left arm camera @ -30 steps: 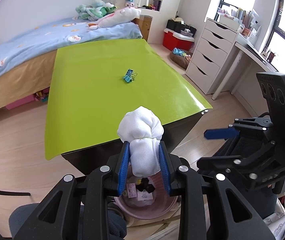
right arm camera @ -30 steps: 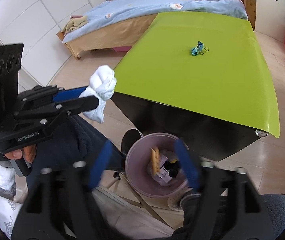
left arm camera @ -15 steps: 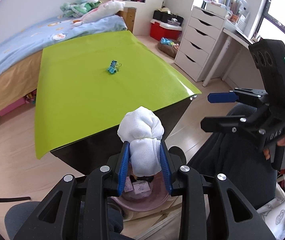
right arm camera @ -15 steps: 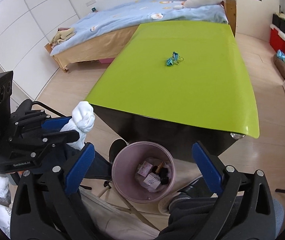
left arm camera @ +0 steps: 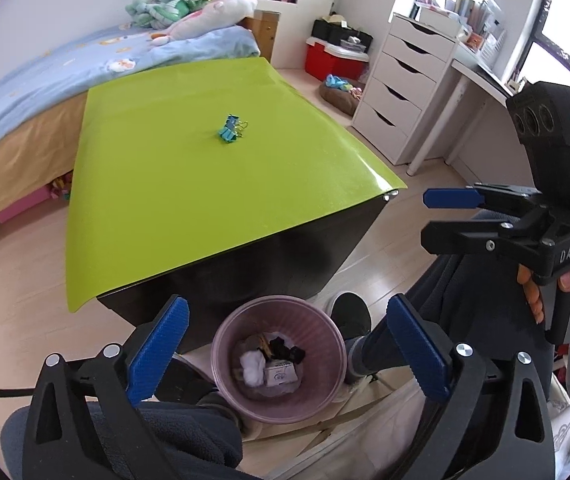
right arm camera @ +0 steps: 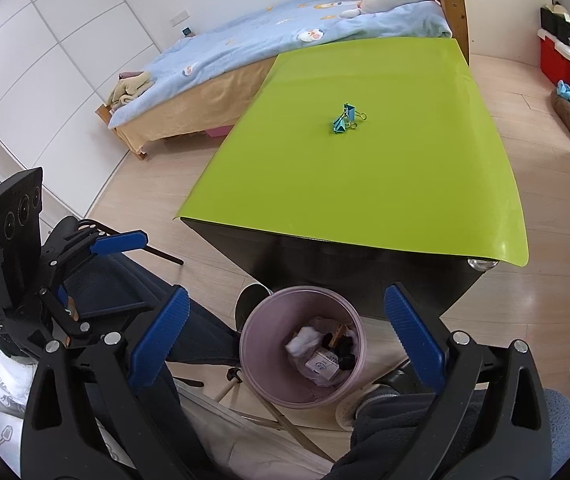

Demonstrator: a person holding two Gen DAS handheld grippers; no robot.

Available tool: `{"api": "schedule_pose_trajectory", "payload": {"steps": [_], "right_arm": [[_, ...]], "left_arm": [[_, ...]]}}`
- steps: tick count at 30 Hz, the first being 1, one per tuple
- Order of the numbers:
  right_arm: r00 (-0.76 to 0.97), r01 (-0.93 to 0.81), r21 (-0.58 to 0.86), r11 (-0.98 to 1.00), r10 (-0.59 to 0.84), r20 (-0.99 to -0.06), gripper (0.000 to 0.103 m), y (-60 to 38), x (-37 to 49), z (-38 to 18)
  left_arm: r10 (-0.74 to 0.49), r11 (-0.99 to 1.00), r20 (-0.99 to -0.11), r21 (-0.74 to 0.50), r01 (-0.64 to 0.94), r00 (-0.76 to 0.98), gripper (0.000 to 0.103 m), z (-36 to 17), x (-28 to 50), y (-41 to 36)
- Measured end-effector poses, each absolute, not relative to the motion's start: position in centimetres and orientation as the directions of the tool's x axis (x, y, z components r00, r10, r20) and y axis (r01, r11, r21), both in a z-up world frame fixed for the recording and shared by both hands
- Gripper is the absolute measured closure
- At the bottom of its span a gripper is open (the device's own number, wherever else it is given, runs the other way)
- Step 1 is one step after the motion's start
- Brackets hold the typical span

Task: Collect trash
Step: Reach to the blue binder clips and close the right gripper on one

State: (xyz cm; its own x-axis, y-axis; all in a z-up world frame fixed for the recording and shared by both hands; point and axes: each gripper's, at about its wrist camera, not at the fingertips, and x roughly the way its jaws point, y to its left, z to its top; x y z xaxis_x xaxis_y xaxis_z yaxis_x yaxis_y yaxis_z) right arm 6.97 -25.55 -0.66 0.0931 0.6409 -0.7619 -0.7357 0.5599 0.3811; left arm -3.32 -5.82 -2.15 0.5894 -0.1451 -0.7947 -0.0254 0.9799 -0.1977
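Both the left gripper (left arm camera: 285,348) and right gripper (right arm camera: 287,338) hang spread wide and empty above the round pink plastic bin (left arm camera: 221,360), where a white crumpled wad (left arm camera: 254,365) lies.

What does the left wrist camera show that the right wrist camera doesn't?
Only the left wrist view shows the white chest of drawers and the right gripper from the side, open. Only the right wrist view shows the white panelled wardrobe wall. Both show the lime-green table top, the blue binder clips and the pink ribbed trash bin holding a white wad.
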Motion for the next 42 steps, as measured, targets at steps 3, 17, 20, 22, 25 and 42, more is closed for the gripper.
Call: {"api": "schedule_pose_trajectory", "payload": {"steps": [3,17,20,22,25,42], "right_arm": [[0.093,-0.736,0.381,0.559,0.641,-0.762,0.006,-25.5,6.9,-0.7],[0.098,-0.722,0.382,0.578,0.631,-0.769,0.005,-24.8,7.6,-0.2],[0.132,-0.727,0.35,0.59,0.621,-0.773,0.005,-24.2,8.9,0.4],[0.157,-0.729,0.321,0.605,0.604,-0.781,0.005,-23.3,10.1,0.9],[0.173,-0.724,0.302,0.62,0.587,-0.791,0.005,-22.2,12.0,1.3],[0.143,-0.672,0.238,0.701,0.438,-0.887,0.005,-10.9,24.7,0.1]], "left_arm": [[-0.144,0.976,-0.793,-0.213,-0.046,0.592,0.008,-2.2,-3.3,-5.4],[-0.146,0.963,-0.776,-0.252,-0.09,0.614,0.008,-1.5,-2.8,-4.0],[-0.132,0.964,-0.764,-0.248,-0.098,0.632,0.008,-0.8,-2.1,-3.2],[-0.122,0.967,-0.759,-0.237,-0.096,0.639,0.008,-0.4,-1.4,-2.9],[-0.106,0.97,-0.757,-0.221,-0.099,0.645,0.008,0.2,-0.3,-2.0],[-0.051,0.974,-0.772,-0.178,-0.139,0.634,0.008,-0.5,7.1,2.0]]}}
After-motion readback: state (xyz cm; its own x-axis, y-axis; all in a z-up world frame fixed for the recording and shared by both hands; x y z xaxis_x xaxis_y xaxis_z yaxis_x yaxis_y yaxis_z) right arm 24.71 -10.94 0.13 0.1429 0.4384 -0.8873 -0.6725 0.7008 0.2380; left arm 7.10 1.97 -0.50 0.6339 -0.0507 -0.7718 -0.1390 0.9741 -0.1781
